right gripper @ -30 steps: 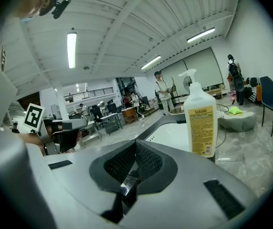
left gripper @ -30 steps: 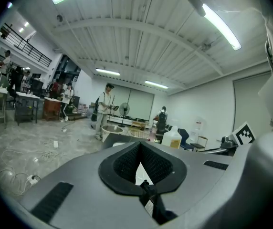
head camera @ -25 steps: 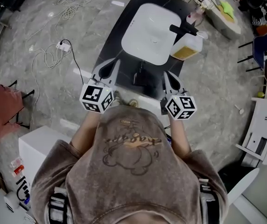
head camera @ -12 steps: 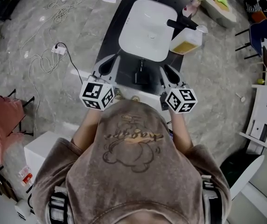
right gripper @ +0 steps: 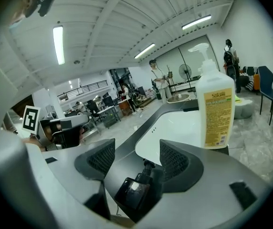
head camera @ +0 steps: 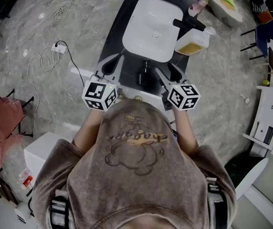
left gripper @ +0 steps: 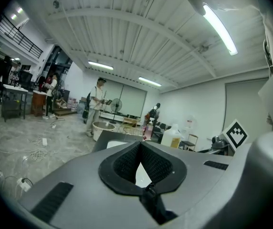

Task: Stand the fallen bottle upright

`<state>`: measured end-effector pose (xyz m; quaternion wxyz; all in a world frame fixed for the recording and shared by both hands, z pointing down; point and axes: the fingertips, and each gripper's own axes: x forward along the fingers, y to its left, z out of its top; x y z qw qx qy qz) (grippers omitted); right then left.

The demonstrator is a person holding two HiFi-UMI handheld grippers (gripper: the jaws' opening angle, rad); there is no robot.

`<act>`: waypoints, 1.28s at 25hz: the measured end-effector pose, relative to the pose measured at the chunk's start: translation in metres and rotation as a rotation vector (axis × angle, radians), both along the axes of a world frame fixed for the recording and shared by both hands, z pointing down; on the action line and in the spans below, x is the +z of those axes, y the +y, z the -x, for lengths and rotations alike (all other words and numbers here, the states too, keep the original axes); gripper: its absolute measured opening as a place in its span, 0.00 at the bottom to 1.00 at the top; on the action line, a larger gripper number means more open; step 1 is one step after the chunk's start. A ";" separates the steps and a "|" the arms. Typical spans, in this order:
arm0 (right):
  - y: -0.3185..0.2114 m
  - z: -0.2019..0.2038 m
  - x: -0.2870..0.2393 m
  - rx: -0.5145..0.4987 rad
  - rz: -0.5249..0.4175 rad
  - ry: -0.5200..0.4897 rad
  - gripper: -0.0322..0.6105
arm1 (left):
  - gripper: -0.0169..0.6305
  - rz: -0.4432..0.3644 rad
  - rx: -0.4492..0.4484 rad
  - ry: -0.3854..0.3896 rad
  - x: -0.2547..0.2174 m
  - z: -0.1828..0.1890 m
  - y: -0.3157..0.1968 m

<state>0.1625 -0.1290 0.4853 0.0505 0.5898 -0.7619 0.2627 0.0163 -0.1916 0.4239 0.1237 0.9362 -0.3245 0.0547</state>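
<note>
Dark, glossy plastic appears to be forming the fallen bottle (right gripper: 132,191), which seems to be lying on the black counter (head camera: 120,35) on the near side of the white basin (head camera: 141,27). Its pump head is pointing toward the basin and its squarish base is facing the person.

The right gripper (right gripper: 137,157) is hovering over the bottle with its jaws opening. The body is sitting between the two ribbed pads, but neither pad is pressing on it. The left gripper (left gripper: 140,147) is waiting to the left of the basin's near corner with its jaws brought together on nothing.

Judging from its small size, the bottle is probably light and stiff-walled. Its smooth sides are likely to slip under a weak pinch, and the slim pump neck looks like the fragile part, so it is best left alone. The better hold is across the flat sides of the body, near the middle, so the base can swing down onto the counter.

A tall yellow-labelled pump jug (right gripper: 215,109) is standing at the basin's far right — well apart from the work.
</note>
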 end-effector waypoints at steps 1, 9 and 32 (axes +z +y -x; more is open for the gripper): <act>-0.002 0.002 0.003 -0.006 0.011 -0.006 0.48 | 0.05 0.001 -0.003 0.000 0.000 0.001 -0.001; -0.027 0.015 0.033 -0.083 0.104 -0.021 0.51 | 0.05 -0.014 -0.029 -0.025 0.002 0.012 -0.010; -0.068 0.034 0.140 -0.264 0.475 0.038 0.52 | 0.05 -0.002 -0.139 -0.037 0.007 0.044 -0.047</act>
